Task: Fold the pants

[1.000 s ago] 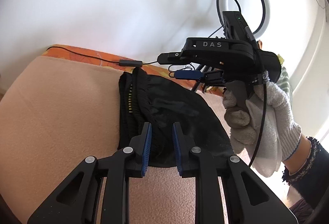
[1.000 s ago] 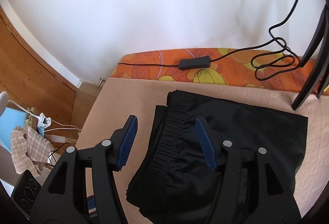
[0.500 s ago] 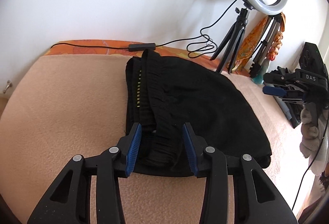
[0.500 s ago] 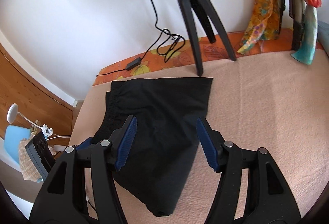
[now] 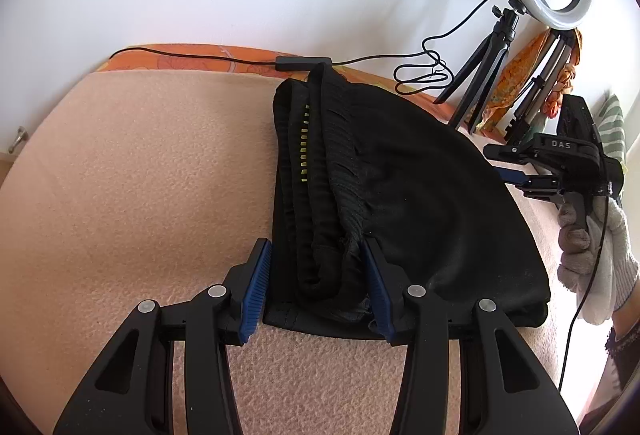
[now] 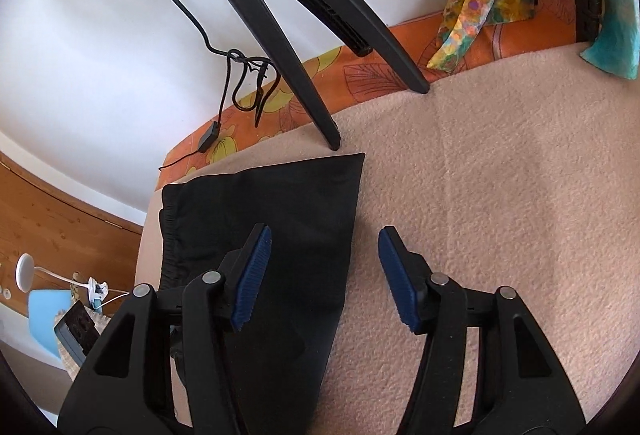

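Pants [image 5: 400, 195] lie folded compact on the blanket [image 5: 120, 175] beside the tripod [image 6: 288, 47], fold looks near done; left gripper [image 5: 316, 283] jaws open, straddling the waistband, right gripper [image 6: 324, 275] wide open, empty; next likely tidy or withdraw.

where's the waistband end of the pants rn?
Left wrist view: the waistband is bunched between the open left gripper fingers, on the peach blanket.
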{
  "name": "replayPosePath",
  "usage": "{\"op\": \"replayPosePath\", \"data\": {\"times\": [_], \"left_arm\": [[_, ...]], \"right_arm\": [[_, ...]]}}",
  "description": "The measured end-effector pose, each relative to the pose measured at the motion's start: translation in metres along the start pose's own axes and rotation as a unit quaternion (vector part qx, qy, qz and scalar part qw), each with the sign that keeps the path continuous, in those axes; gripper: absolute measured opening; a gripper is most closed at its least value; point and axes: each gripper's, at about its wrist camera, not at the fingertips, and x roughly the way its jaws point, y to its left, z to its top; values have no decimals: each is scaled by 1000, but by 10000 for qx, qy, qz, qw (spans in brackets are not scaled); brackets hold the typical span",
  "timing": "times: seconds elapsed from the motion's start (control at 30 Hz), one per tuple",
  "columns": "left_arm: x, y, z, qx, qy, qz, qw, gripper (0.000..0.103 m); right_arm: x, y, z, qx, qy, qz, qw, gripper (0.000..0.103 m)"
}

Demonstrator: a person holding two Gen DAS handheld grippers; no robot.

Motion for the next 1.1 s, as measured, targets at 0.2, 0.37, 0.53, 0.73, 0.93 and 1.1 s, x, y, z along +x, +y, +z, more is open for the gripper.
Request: {"op": "replayPosePath", "data": {"times": [0.2,0.37,0.53,0.73,0.93,1.1], "left_arm": [[0,2,0,-23,13,-74,10000,46],[-12,19,0,-677,119,-411,9968,56],[-25,47,-5,-2032,257,-1042,9732,56],[-21,44,-15,-2554,514,-1251,9573,57],[-23,42,-17,-2818,450,-1245,9503,62],[-28,47,-24,-3035,375,-1299,9432,65]], "right_arm": [[17,1,10,-43,-182,-506,9985,10],[4,-4,12,-75,-185,-263,9995,14],[-9,-16,2,57,-83,65,9999,59],[-9,-19,-9,-13,184,309,9994,60],[-5,-20,-9,40,213,527,9984,60],[-1,-16,-11,2,279,683,9973,60]]}}
